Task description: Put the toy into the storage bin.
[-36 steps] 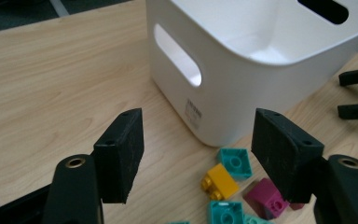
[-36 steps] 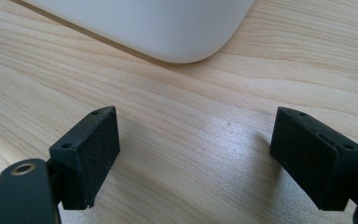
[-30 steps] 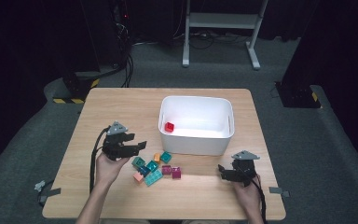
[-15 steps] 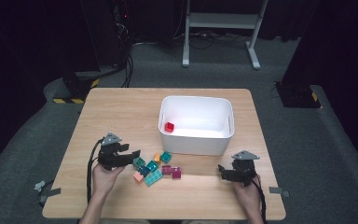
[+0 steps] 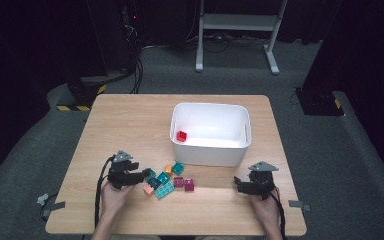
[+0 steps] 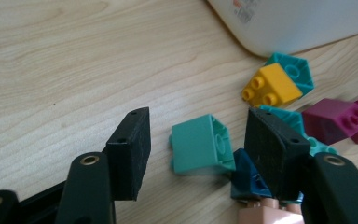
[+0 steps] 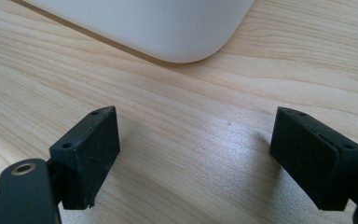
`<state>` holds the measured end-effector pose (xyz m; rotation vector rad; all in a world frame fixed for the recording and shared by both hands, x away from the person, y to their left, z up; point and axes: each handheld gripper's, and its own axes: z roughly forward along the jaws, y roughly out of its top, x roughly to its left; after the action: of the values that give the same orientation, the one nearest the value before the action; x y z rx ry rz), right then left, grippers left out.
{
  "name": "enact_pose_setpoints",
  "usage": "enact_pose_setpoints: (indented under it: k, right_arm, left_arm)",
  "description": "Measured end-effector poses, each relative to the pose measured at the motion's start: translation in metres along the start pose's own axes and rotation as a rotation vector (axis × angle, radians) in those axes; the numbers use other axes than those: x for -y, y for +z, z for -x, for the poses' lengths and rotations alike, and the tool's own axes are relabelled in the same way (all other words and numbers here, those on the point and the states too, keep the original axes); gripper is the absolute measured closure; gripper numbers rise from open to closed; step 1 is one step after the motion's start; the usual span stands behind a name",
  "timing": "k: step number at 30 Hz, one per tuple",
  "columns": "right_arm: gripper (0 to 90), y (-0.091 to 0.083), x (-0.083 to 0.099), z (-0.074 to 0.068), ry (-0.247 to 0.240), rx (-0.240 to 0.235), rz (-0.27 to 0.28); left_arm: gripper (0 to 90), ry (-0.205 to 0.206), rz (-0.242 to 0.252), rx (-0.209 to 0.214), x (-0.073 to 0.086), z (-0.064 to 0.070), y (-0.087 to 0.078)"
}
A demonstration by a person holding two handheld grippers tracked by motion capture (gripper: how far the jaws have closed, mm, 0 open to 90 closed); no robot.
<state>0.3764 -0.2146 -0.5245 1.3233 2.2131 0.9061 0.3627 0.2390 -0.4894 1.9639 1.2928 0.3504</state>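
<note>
My left gripper [image 6: 196, 140] is down low on the wooden table [image 5: 125, 120], right at the edge of a little pile of toy blocks. Its two black jaws are wide apart. A green block [image 6: 200, 144] sits on the table between them, and I am not touching it on either side. In the high view my left gripper [image 5: 142, 176] points toward the pile from the left.

Just behind the green block is a dark blue block [image 6: 244, 179], partly hidden by one jaw. A pink block [image 6: 265, 212] lies under that jaw too. Farther away I see a yellow block [image 6: 271, 85] leaning on a teal block [image 6: 296, 72]. Two purple blocks [image 6: 342, 119] lie off to the side.

A white bin [image 5: 211, 131] stands just past the pile. One red block [image 5: 182, 135] lies inside it, near the left wall.

My right gripper [image 7: 193, 149] is well away from the pile, on the other side of the table. Its jaws are wide apart too, and there is just bare wood between them. A round corner of the white bin is near it. In the high view my right gripper [image 5: 239, 186] rests by the front right part of the table.
</note>
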Motion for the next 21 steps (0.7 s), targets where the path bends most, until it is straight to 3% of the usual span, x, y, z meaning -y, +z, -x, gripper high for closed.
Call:
enact_pose_setpoints:
  k: [6, 9, 21]
  right_arm:
    - [15.5, 0.0, 0.0, 0.0, 0.0, 0.0, 0.0]
    - [15.5, 0.0, 0.0, 0.0, 0.0, 0.0, 0.0]
    - [15.5, 0.0, 0.0, 0.0, 0.001, 0.0, 0.0]
  left_arm:
    - [40.6, -0.012, -0.014, -0.004, 0.005, -0.002, 0.006]
    - [40.2, -0.037, -0.012, 0.001, 0.009, -0.005, 0.008]
    - [39.2, -0.026, -0.037, -0.01, 0.012, -0.005, 0.018]
